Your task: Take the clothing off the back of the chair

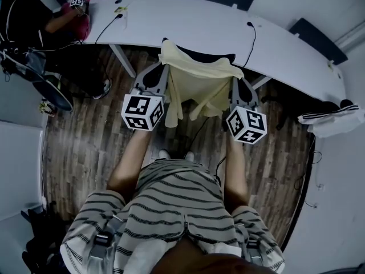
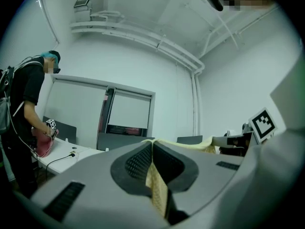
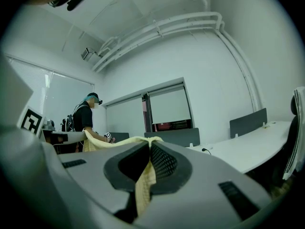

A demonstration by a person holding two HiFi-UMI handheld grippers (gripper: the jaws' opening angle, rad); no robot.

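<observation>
Striped shirt (image 1: 171, 204) on the person's torso fills the near edge, both forearms reaching ahead. Beyond them, the left gripper (image 1: 163, 72) is clenched on one edge of the pale yellow garment (image 1: 197, 79), and the right gripper (image 1: 235, 83) pinches the opposite edge. Between the two pairs of jaws the garment spreads and hangs, with the dark chair back (image 1: 199, 55) showing just past its top edge. Farther beyond the jaws curves the white table (image 1: 199, 21).
</observation>
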